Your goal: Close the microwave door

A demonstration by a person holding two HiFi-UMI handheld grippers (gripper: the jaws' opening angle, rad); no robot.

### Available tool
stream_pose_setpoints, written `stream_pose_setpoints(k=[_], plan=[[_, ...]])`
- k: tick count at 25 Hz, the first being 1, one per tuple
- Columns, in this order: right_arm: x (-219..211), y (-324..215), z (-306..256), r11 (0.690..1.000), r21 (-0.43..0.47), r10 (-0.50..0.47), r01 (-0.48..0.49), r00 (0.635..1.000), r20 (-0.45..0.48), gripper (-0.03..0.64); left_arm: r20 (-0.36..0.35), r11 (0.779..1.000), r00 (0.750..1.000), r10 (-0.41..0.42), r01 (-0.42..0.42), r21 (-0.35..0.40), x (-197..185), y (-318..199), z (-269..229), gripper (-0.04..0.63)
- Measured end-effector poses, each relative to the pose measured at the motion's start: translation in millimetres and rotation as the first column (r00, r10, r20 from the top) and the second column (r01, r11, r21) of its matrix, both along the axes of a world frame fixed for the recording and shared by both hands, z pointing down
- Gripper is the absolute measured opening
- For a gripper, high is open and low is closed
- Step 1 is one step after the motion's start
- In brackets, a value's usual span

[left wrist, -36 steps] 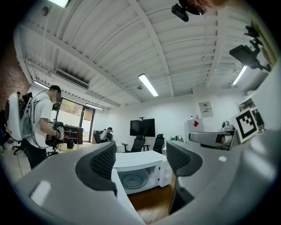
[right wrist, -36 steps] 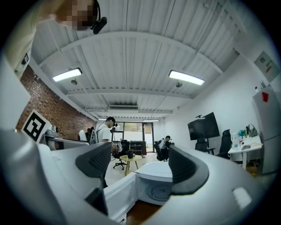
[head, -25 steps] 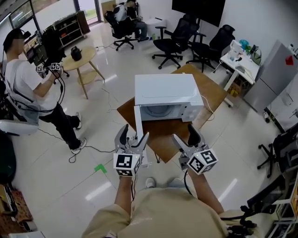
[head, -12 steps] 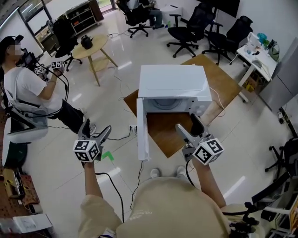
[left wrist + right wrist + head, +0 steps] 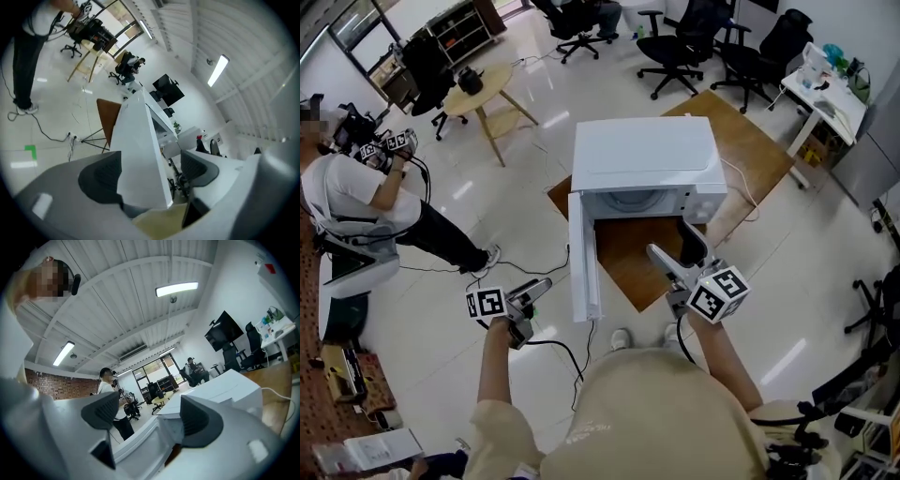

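Note:
A white microwave stands on a brown table, and its door is swung wide open toward me on the left. My left gripper hangs low to the left of the door's outer face, rolled on its side. Its jaws are closing with nothing between them. In the left gripper view, the door shows just ahead of the left gripper. My right gripper is open and empty in front of the microwave's open cavity. The right gripper view shows the microwave beyond the right gripper.
A person holding another pair of grippers stands at the far left. A round wooden side table and several office chairs stand behind. A black cable trails over the floor near my feet. A white desk is at the right.
My left gripper left the door's near edge, swung out to the left, sank lower and rolled onto its side. The right gripper shifted a little in front of the cavity. The door stays open.

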State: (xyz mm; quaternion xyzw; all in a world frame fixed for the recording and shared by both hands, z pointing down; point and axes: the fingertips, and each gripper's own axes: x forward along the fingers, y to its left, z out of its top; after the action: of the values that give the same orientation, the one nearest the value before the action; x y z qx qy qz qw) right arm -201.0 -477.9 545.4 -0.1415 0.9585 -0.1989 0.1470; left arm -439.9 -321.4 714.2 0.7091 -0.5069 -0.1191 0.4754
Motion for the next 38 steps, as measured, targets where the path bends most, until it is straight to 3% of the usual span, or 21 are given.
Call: stream_pose_setpoints(k=[2,5,12,18,23,28,38], plan=[[2.9,-4.8,-1.1,1.0,0.002,0.006,-0.006,1.0,0.003,0.397,-0.037,1.0,0.999,0.026,-0.027,-0.006,17.0,-4.2,11.7,0.387],[7.8,-12.7,1.9,1.0,-0.005,0.02,-0.02,1.0,0.003,0.397,-0.038,0.997,0.997,0.07,-0.07,-0.01,38.4,-14.8,25.4,0.377],[26.2,-23.8,7.2,0.998,-0.018,0.057,-0.057,0.998,0.003,0.396,0.03,0.992,0.992,0.121,-0.119,-0.051,67.4,-37.5,46.8,0.209],[53.2,-27.1,-5.8,0.995,0.012,0.094,-0.094,0.996,-0.002,0.396,-0.039,0.994,0.995,0.096,-0.098,-0.051,98.0,-55.1,42.1,0.232],[66.8,-25.8,-6.2,0.992,0.024,0.127,-0.127,0.992,-0.005,0.396,-0.069,0.998,0.997,0.029,-0.033,-0.057,123.2,-78.5,46.1,0.253],[74.6,-15.2,-16.6,0.985,0.113,0.139,-0.133,0.989,-0.05,0.396,-0.086,0.996,0.995,-0.044,0.037,-0.081,144.7,-99.0,40.2,0.264],[98.6,-25.7,-10.5,0.98,0.072,0.187,-0.183,0.981,-0.049,0.394,-0.149,0.983,0.98,-0.135,0.114,-0.142,172.7,-156.9,48.3,0.311]])
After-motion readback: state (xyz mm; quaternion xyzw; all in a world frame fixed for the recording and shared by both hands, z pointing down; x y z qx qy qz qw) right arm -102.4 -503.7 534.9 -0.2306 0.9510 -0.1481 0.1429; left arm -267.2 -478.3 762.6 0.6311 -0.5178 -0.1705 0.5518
